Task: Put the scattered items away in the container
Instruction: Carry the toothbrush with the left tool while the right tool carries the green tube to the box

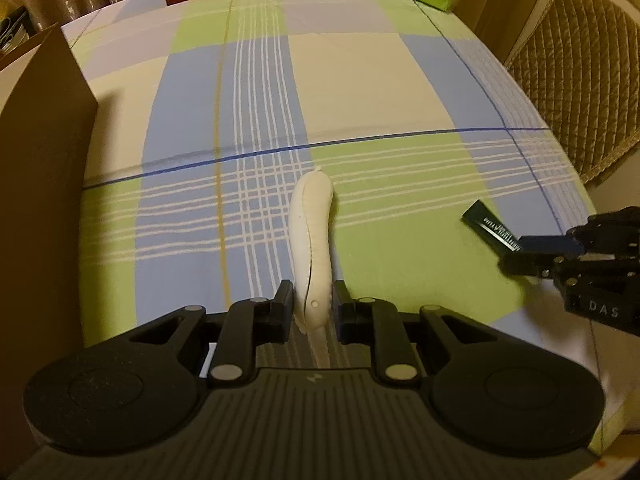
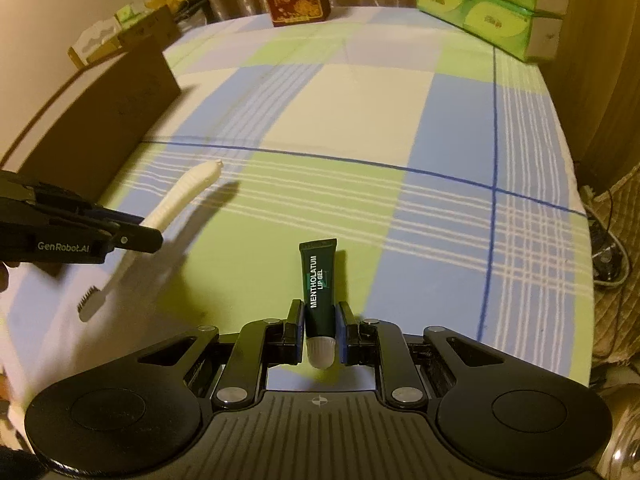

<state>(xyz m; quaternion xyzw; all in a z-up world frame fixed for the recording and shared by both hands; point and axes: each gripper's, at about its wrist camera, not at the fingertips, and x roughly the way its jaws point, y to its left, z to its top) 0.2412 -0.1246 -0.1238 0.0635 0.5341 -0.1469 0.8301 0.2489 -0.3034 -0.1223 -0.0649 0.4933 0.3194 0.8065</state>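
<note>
- Two items are held at once, each lifted above the plaid tablecloth [image 2: 360, 92].
- A white toothbrush [image 1: 310, 240] is pinched at mid-handle by the left gripper [image 1: 311, 306], bristles toward the camera.
- A Mentholatum lip gel tube [image 2: 318, 280] is pinched near its cap by the right gripper [image 2: 320, 326].
- Transport appears to be the step in hand; the cardboard box [image 2: 100, 108] stands at the left.
- A carry over its rim, then a release, is judged to be called for next.

Cream toothbrush [image 1: 310, 240], dark-green tube [image 2: 319, 280]
</note>
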